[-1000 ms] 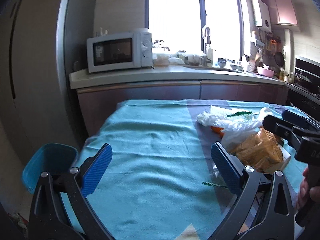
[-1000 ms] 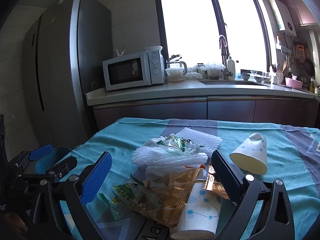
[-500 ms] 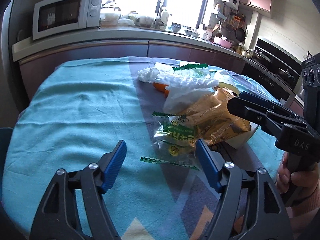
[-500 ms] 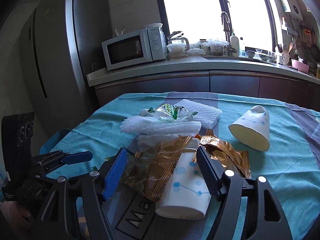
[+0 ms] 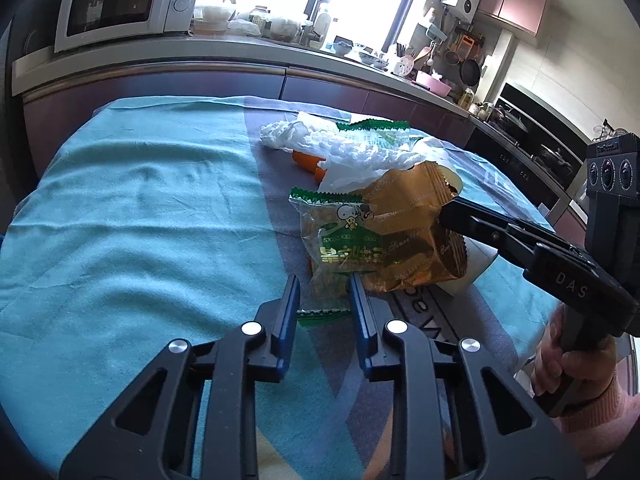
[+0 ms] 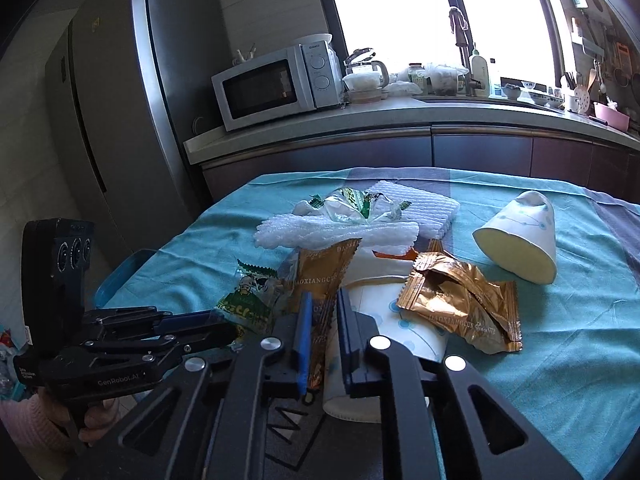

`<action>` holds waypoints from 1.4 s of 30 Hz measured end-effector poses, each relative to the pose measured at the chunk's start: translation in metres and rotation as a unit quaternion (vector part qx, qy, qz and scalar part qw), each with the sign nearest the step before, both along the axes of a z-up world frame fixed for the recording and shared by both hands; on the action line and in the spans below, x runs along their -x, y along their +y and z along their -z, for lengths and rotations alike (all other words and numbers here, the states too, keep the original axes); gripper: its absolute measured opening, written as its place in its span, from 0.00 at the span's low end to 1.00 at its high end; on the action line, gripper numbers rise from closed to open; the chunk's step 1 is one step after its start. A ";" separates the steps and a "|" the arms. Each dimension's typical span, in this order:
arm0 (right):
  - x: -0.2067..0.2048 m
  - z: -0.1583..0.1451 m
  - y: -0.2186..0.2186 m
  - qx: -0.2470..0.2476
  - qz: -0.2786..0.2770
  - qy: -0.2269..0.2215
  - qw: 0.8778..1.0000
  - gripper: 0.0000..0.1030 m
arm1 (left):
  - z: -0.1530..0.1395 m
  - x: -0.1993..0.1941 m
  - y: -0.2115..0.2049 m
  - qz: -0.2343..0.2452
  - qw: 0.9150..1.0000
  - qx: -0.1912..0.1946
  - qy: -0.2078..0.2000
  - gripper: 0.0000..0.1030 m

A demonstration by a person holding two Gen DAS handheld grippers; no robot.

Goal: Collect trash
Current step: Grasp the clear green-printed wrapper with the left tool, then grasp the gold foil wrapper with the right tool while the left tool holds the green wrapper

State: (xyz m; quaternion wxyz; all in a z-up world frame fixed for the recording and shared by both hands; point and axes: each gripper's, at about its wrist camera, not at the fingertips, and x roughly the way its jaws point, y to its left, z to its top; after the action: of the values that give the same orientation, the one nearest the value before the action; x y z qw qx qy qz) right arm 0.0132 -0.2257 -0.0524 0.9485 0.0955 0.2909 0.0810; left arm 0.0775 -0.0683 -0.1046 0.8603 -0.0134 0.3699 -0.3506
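Observation:
A heap of trash lies on the teal tablecloth [image 5: 140, 220]. My left gripper [image 5: 324, 300] is shut on the near end of a clear green-edged snack wrapper [image 5: 340, 236]; this wrapper also shows in the right wrist view [image 6: 248, 300]. My right gripper [image 6: 322, 320] is shut on a gold-brown wrapper [image 6: 324, 276] that lies over a toppled paper cup [image 6: 384, 332]; the same gold wrapper shows in the left wrist view [image 5: 408, 224]. A second crumpled gold wrapper [image 6: 464, 304], white foam netting [image 6: 340, 232] and another toppled paper cup [image 6: 520, 236] lie nearby.
A blue bin [image 6: 120, 276] stands on the floor at the table's left edge. Behind the table runs a kitchen counter [image 6: 400, 120] with a microwave [image 6: 276, 84]. A tall fridge [image 6: 120, 100] stands at the left. An orange scrap [image 5: 308, 160] lies under the netting.
Both grippers moved forward and down onto the heap and closed, the left on the green-edged wrapper, the right on the gold-brown wrapper.

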 end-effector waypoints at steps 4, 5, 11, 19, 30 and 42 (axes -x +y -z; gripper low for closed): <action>0.007 -0.009 0.006 -0.013 -0.021 -0.013 1.000 0.02 | -0.010 0.003 0.010 -0.005 1.000 0.010 -0.007 0.20; 0.008 -0.013 0.009 -0.014 -0.028 -0.017 0.999 0.02 | -0.012 0.004 0.014 -0.006 1.000 0.012 -0.008 0.10; 0.010 -0.030 0.033 -0.019 -0.068 -0.039 0.997 0.02 | -0.028 0.014 0.061 -0.033 0.999 0.030 -0.018 0.10; -0.005 -0.051 0.078 -0.038 -0.134 -0.061 0.988 0.01 | -0.048 0.024 0.126 -0.089 0.994 0.043 -0.042 0.10; -0.020 -0.039 0.114 0.021 -0.136 -0.012 0.990 0.29 | -0.042 0.022 0.202 -0.164 0.984 0.053 -0.040 0.10; -0.033 0.032 0.101 0.009 -0.103 0.101 0.990 0.47 | -0.028 0.024 0.213 -0.178 0.982 0.051 -0.030 0.10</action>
State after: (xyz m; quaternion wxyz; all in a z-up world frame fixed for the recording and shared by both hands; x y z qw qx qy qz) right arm 0.0458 -0.1249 -0.0843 0.9017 0.0643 0.3944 0.1652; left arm 0.0533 0.1451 -0.0761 0.9179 -0.1121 0.3173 -0.2103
